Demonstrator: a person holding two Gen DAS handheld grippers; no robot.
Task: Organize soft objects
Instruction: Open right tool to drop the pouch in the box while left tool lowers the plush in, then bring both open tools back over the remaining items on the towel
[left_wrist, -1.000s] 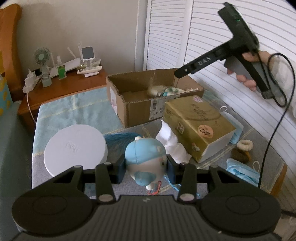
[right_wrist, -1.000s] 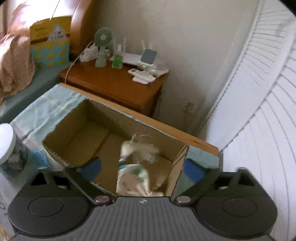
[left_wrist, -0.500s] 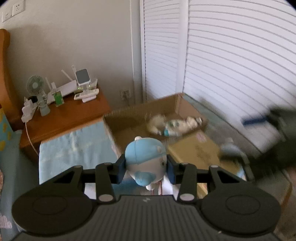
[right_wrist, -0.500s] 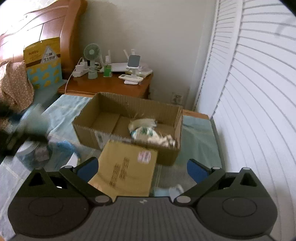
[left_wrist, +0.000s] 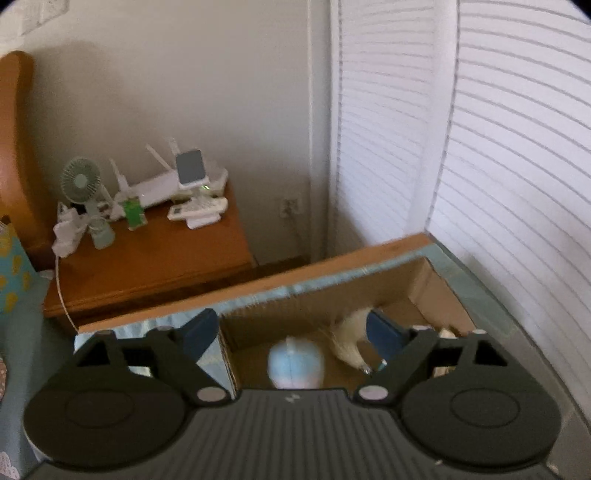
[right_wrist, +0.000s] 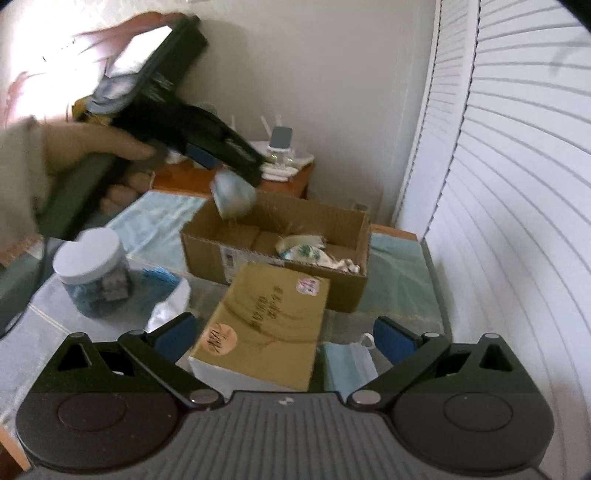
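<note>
Blue and pale, the plush toy (left_wrist: 295, 363) is out of your left gripper (left_wrist: 293, 332): its jaws have just been opening and now stand wide, with the toy below and between the pads but touched by neither. From the right wrist view the plush toy (right_wrist: 233, 197) shows just under the left gripper's tips, over the near-left part of the cardboard box (right_wrist: 280, 254), seemingly dropping in. Whether it has landed yet you cannot tell; both views are blurred there.

Your right gripper (right_wrist: 286, 338) is spread open and empty, hovering over the tissue pack (right_wrist: 264, 321) and the face mask (right_wrist: 349, 363) that lies just right of it.

Inside the box, a white tuft (left_wrist: 349, 338) and a green-patterned soft bundle (right_wrist: 304, 251) already sit toward the right end.

Judging by its look, the toy is light, squashy and not fragile, so a drop should do it no harm. If you must regrip it, take it across the round head, where the pads have bulk to sink into. The mask looks thin and limp; pinch it at a folded edge or an ear loop, pressing down to the cloth so the pads catch more than one layer.
</note>
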